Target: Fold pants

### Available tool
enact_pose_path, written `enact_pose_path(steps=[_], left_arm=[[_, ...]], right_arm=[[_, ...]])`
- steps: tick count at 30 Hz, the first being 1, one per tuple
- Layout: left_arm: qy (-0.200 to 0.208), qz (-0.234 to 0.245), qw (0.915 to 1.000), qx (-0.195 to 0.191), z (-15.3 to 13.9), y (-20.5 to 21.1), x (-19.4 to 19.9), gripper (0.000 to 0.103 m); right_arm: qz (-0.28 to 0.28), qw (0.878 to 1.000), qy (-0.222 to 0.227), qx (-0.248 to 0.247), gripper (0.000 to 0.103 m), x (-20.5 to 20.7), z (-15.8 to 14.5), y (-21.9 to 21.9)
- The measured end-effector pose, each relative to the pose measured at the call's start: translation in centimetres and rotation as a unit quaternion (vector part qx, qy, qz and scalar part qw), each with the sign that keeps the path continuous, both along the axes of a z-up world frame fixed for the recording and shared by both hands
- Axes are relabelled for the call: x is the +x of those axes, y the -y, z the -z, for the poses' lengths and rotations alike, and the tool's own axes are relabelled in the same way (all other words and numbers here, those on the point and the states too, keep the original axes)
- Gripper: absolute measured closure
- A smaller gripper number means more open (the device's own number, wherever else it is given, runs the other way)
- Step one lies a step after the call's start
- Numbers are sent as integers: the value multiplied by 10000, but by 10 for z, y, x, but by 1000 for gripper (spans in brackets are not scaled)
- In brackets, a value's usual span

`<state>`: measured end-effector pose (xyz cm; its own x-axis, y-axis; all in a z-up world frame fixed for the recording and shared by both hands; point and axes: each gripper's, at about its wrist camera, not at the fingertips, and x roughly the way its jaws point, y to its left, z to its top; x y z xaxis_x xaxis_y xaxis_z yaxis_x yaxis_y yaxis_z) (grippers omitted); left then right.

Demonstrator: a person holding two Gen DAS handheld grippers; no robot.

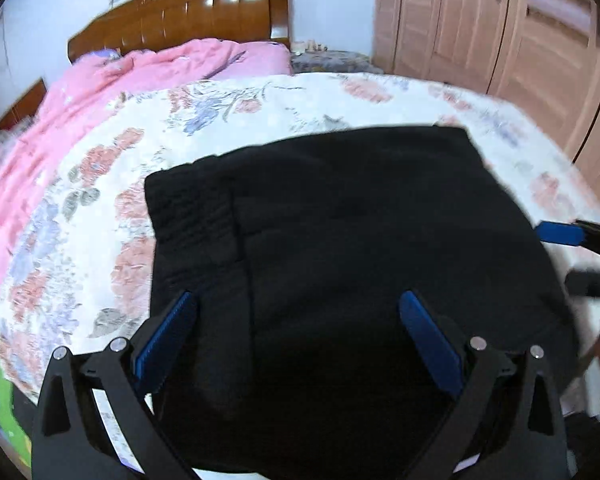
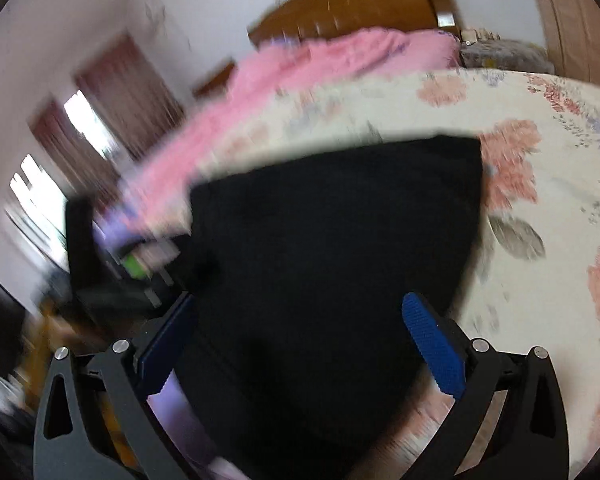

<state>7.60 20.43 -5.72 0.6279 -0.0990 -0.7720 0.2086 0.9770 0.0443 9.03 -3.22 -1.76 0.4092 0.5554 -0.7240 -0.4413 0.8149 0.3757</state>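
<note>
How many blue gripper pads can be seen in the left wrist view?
3: the left gripper shows two pads, one at lower left and one at lower right; one right gripper pad shows at the right edge. Its other pad is hidden.

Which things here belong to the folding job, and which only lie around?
Belong to the job:
- black pants, lying on the bed
- left gripper, open
- right gripper, open

Just lying about:
- floral bedspread
- pink quilt
- wooden headboard
- wardrobe
</note>
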Motion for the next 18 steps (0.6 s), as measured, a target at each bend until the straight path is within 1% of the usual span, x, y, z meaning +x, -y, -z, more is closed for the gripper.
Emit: enact_pose_path(steps=[1,2,4,6,8,10,12,14,15,16,18], left_arm=[[35,21,10000,2,1,0,-1,1],[39,24,10000,-18,2,-1,-1,1],[60,19,10000,-26,3,-2,-1,1],[74,25,10000,-51,3,-3,-2,1],[98,26,9999,-57,3,-4,-3,1],[129,21,9999,-73,4,-5,-4,1],[147,7,9999,-79,4,-5,-4,1],[163,-6,9998,-79,4,-5,-4,1],[171,-13,9998,-80,4,-4,-4,1],[175,-14,9998,-84,4,-5,-4,1],[179,-12,9998,-90,5,-5,-5,1]], right_arm=[[3,10000,0,-10,4,-7,8,4],[57,9999,-32,151,4,-8,10,8],[137,9990,-281,327,4,-7,17,19],[244,9986,-327,331,4,-11,17,27],[368,9991,-137,141,4,-15,11,29],[371,9989,245,-132,4,-26,-1,24],[245,9979,565,-194,4,-38,-13,15],[-77,9971,748,-152,4,-50,-21,1],[-258,9965,772,-208,4,-55,-20,-7],[-465,9954,735,-410,4,-58,-14,-19],[-583,9934,526,-839,4,-57,5,-31]])
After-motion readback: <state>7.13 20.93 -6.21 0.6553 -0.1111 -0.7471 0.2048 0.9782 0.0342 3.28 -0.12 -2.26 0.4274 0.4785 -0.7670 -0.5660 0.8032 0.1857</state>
